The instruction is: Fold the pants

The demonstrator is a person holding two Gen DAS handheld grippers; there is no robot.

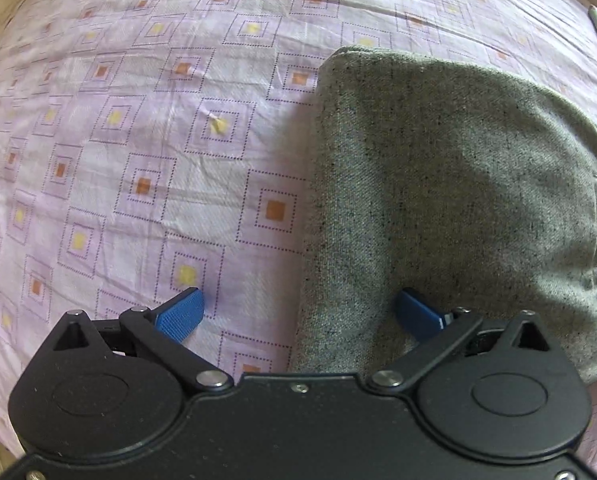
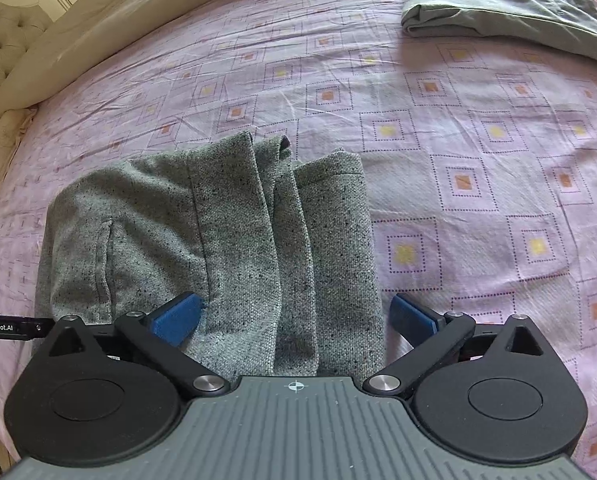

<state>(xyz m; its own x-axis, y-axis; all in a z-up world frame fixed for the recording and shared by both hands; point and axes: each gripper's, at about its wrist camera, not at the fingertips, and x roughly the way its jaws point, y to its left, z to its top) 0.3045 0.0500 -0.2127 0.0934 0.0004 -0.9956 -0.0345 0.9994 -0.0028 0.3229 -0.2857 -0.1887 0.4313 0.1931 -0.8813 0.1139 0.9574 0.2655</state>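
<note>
Blue pads (image 1: 180, 316) of the left claw (image 1: 298, 314) stand wide apart, with nothing pinched; one pad is over the bed sheet (image 1: 138, 140), the other over the gray pants (image 1: 450, 184). Speckled and woolly, the pants lie folded into a thick bundle on the bed, away from its edges. From the right claw (image 2: 294, 320), also wide apart and holding nothing, the leg ends (image 2: 322, 176) show stacked. Another folded cloth (image 2: 506, 4) lies near the far edge.
</note>
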